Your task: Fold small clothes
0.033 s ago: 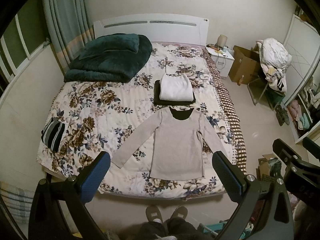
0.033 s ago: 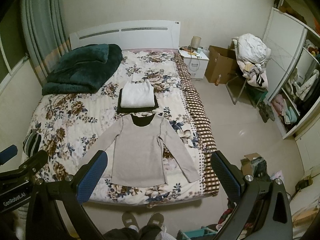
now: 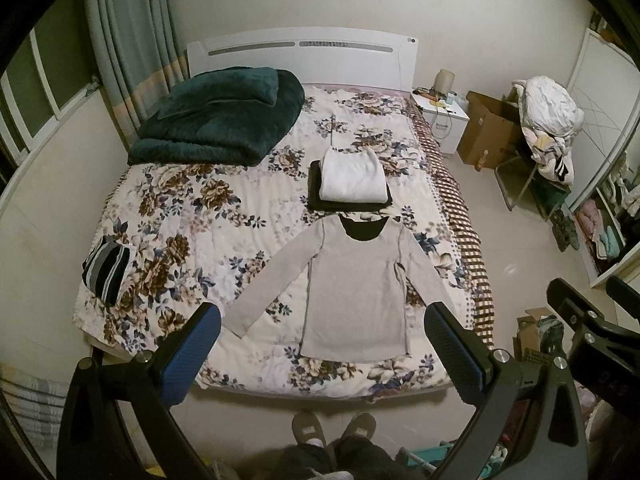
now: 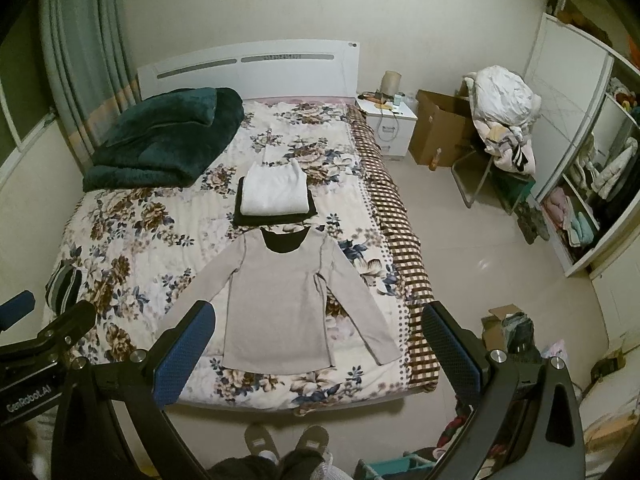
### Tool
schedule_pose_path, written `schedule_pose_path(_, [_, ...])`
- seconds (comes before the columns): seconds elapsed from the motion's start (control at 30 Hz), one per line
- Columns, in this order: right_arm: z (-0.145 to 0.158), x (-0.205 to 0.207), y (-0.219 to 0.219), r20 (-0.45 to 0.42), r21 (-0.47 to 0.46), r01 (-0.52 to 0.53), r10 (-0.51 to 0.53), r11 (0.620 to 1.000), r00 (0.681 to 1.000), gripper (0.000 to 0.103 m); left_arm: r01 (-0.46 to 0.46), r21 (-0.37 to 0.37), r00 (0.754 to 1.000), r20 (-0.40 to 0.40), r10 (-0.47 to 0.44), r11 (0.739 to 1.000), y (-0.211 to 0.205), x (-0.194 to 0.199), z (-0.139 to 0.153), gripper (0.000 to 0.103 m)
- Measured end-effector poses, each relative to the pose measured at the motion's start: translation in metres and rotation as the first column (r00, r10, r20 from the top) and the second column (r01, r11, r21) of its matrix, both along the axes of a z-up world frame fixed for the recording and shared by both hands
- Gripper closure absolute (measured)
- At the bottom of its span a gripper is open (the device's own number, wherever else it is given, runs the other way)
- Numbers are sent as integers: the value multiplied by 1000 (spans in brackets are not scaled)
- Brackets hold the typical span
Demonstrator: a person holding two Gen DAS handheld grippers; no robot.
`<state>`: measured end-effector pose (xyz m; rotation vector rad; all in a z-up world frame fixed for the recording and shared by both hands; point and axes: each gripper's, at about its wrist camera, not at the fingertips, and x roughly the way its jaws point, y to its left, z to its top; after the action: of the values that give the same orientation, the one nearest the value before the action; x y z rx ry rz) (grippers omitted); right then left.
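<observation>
A grey long-sleeved top lies flat, sleeves spread, near the foot of the floral bed; it also shows in the right wrist view. Beyond its collar sits a stack with a folded white garment on a folded black one. A folded striped garment lies at the bed's left edge. My left gripper is open and empty, held high above the bed's foot. My right gripper is open and empty, beside it to the right.
A folded dark green blanket lies at the head of the bed. A white nightstand, a cardboard box, a chair piled with clothes and open shelves stand on the right. My feet are at the bed's foot.
</observation>
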<state>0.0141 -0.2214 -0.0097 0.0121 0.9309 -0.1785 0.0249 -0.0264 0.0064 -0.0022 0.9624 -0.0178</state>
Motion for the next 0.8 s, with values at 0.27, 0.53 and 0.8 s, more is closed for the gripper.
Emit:
schedule_pose_path(0.27, [-105,48,-52,-52,50,214,-211,976,976,0,-22,155,987,162,-4,988,-11,44,-83,0])
schedule_pose_path(0.53, [-317,86,-183,-280,126,513,-466,849,839,0,-2,198,1000,15,-1,980,-27,134,-231,0])
schedule_pose_path(0.8, [-553,77,-309,-494,136,741,-603,658,626,0,-7,234,980,-192,53,972,-57,204,-401,0])
